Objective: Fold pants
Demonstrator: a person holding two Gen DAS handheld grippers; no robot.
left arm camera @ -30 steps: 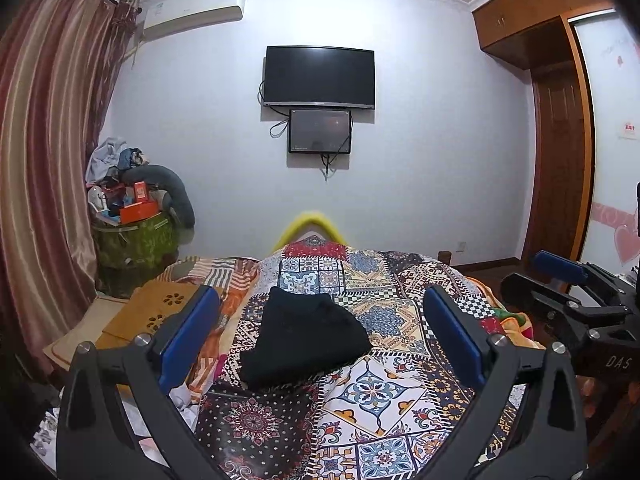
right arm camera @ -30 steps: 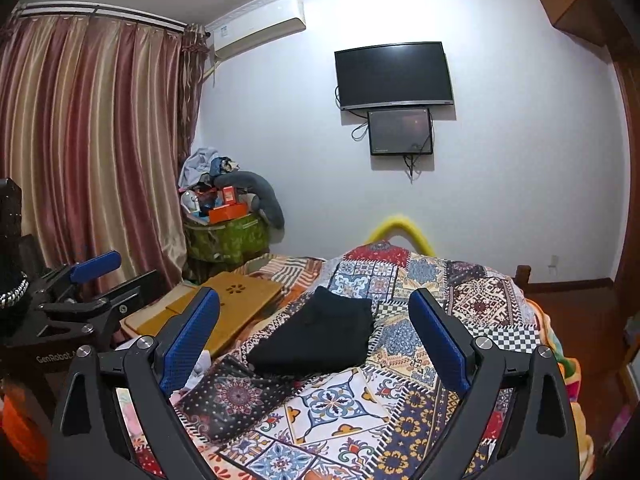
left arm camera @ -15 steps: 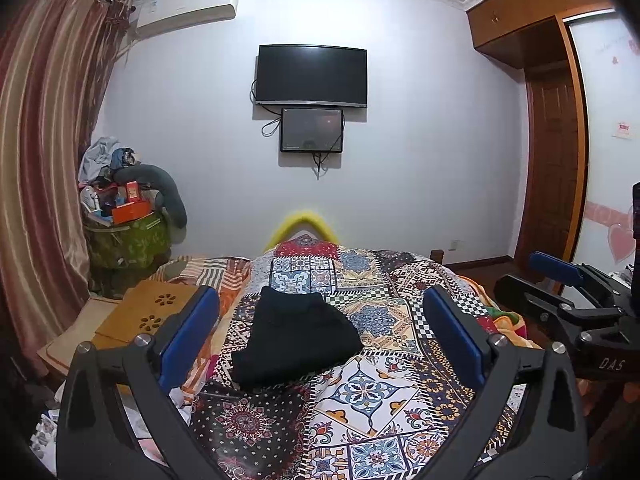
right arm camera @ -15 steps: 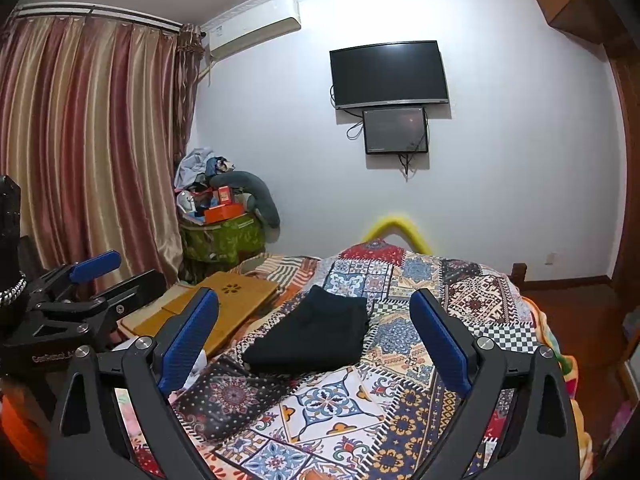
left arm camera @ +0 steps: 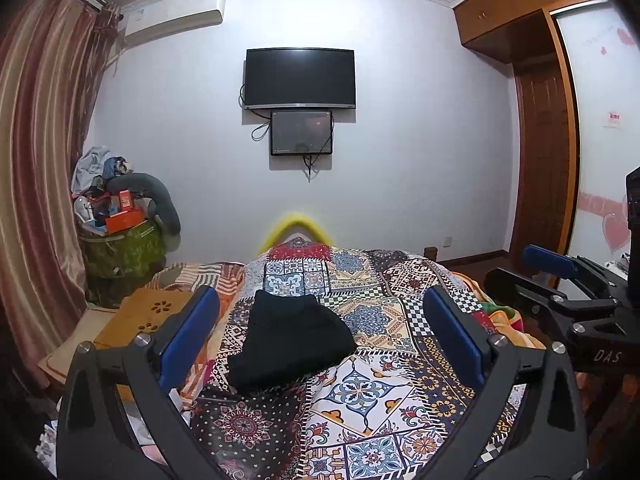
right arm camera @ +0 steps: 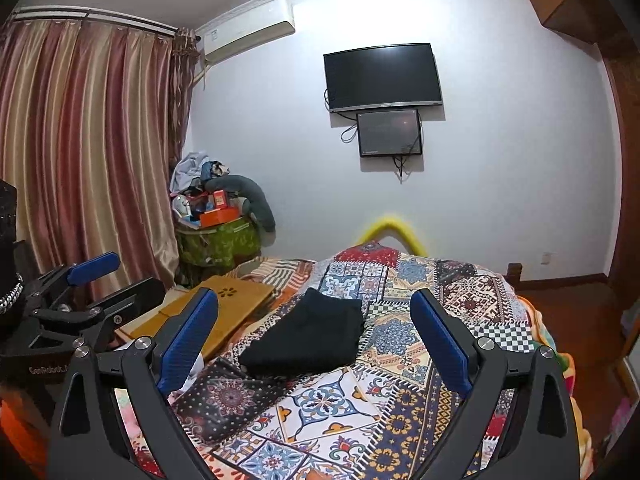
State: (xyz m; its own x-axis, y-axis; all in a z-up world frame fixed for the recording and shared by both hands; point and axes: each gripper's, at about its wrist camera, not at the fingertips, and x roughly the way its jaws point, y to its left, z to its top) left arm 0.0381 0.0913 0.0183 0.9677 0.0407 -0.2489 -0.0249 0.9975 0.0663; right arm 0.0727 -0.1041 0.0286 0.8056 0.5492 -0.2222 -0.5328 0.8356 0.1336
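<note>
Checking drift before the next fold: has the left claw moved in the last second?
Yes. In the left wrist view the wall TV drifted left, while the pants barely shifted, so the left claw swung slightly right.

Home bedroom: quilted bed (left arm camera: 360, 392), curtains (right arm camera: 80, 152) (wall TV (left arm camera: 300, 78))

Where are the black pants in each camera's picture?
Left wrist view: the black pants lie folded on the patchwork bedspread, centre-left, nearer the left finger.
Right wrist view: the pants lie just left of centre, between the fingers.
Shared landmark: the wall TV beyond the bed.
</note>
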